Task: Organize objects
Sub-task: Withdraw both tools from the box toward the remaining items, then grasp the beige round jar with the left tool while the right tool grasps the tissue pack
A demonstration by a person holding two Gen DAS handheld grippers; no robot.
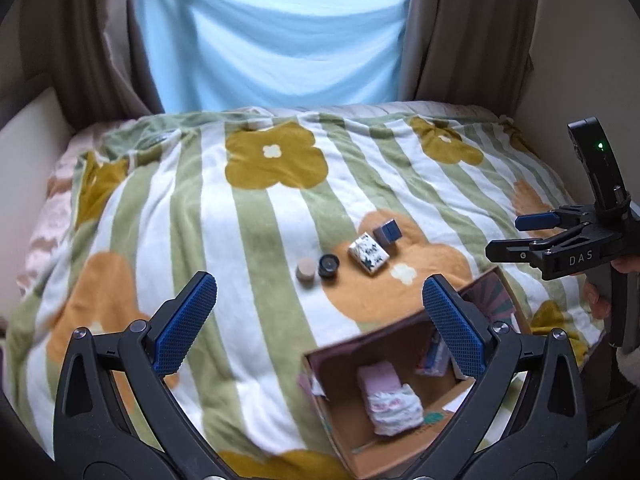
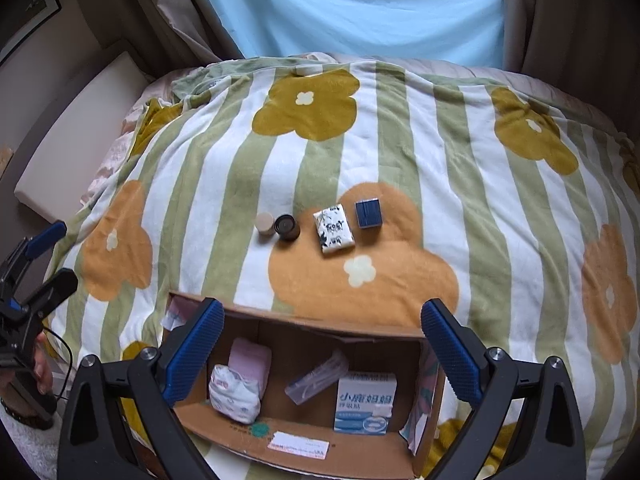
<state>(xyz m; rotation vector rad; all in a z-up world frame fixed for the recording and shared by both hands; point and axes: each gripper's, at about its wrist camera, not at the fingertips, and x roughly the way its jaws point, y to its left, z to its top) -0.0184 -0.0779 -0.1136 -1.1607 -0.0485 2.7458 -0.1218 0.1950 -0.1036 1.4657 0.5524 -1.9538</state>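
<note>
Both claws wide open and empty – left claw (image 1: 320,312), right claw (image 2: 322,330) – above the cardboard box (image 2: 316,326) on the bed's flowered blanket (image 2: 400,120). Beyond the box, in a row: beige cylinder (image 2: 265,225), dark round jar (image 2: 287,227), patterned tissue pack (image 2: 334,230), blue square box (image 2: 368,213). Inside the box – a white-blue carton (image 2: 366,404), clear case (image 2: 318,376), pink pack (image 2: 249,356), and white wrapped pack (image 2: 234,394).

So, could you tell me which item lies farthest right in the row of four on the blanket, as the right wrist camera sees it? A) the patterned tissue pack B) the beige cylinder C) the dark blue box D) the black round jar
C: the dark blue box ends the row on the right, beyond the patterned tissue pack, the black round jar and the beige cylinder.
</note>
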